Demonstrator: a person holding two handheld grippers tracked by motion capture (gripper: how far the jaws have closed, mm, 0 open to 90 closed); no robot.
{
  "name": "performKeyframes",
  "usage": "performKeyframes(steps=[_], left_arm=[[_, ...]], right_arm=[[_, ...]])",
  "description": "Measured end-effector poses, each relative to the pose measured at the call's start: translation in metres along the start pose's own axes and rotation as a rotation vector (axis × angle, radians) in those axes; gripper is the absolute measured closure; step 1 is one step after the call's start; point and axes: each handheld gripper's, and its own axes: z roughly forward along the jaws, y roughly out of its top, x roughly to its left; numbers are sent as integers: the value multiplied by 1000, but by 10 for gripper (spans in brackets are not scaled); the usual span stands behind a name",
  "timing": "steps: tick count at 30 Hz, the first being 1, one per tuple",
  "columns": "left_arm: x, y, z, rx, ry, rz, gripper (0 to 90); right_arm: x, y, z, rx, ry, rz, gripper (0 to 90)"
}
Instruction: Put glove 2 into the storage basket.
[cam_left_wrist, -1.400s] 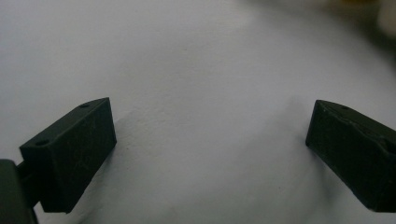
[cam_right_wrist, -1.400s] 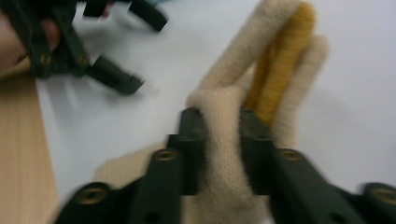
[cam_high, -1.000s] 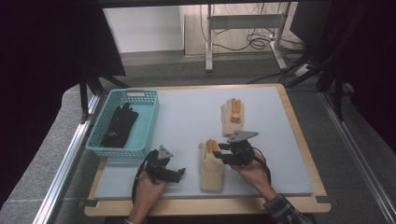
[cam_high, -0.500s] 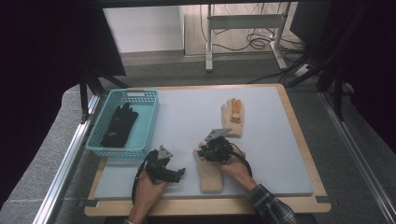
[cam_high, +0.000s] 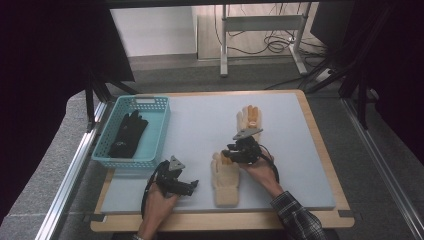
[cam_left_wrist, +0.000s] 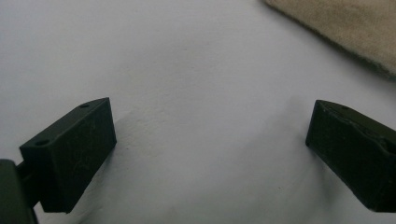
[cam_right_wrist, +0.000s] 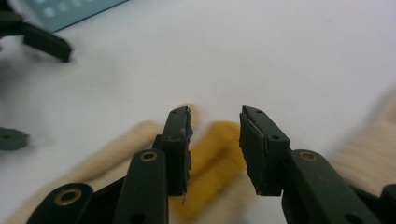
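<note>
right gripper: jaws part open, just reopening, over fingers of near beige glove, nothing clamped | left gripper: jaws wide, empty, on grey surface beside that glove | second beige glove: farther back | black glove: in teal basket

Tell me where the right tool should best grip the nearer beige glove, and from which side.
Probably the fingers: the nearer beige glove lies flat, fingers pointing away, and the right tool already hangs above them, jaws apart. Come from above and pinch one raised finger.
</note>
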Motion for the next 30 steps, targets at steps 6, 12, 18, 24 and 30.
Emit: performKeyframes(steps=[6, 12, 18, 24, 30], left_arm=[[0, 0, 0, 0, 0, 0, 17], [0, 0, 0, 0, 0, 0, 17], [0, 0, 0, -1, -1, -1, 17], [0, 0, 0, -1, -1, -1, 17], [0, 0, 0, -1, -1, 0, 17]], right_arm=[[-36, -7, -15, -18, -79, 41, 643], [-73, -11, -30, -29, -183, 78, 649], [-97, -9, -28, -34, -240, 54, 566], [-107, -3, -11, -23, -268, 39, 443], [-119, -4, 9, 15, -292, 56, 398]])
